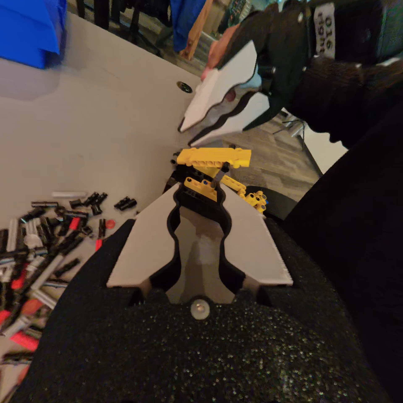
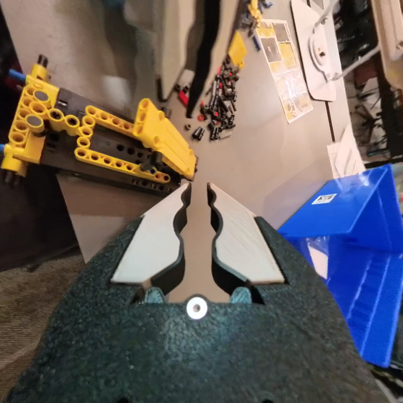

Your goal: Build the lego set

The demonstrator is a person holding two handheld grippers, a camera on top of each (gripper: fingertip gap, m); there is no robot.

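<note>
My left gripper point(image 1: 198, 193) is shut on a yellow and black brick assembly point(image 1: 212, 157) and holds it at the table's edge, with a yellow panel on top and a yellow beam between the fingertips. My right gripper point(image 2: 199, 185) is empty, its jaws a narrow gap apart. Its tips are just right of the assembly point(image 2: 98, 135), close to the yellow panel's corner and not touching it. In the left wrist view the right gripper point(image 1: 185, 136) hangs just above the assembly, held by a hand point(image 1: 218, 48).
A pile of loose black, grey and red parts point(image 1: 43, 239) lies on the white table point(image 1: 87, 130); it also shows in the right wrist view point(image 2: 222, 104). A blue bin point(image 2: 349, 239) stands close on the right. A printed sheet point(image 2: 281, 65) and a yellow plate point(image 2: 236, 50) lie farther off. The tips of one gripper are about 7 cm away from the tips of the other.
</note>
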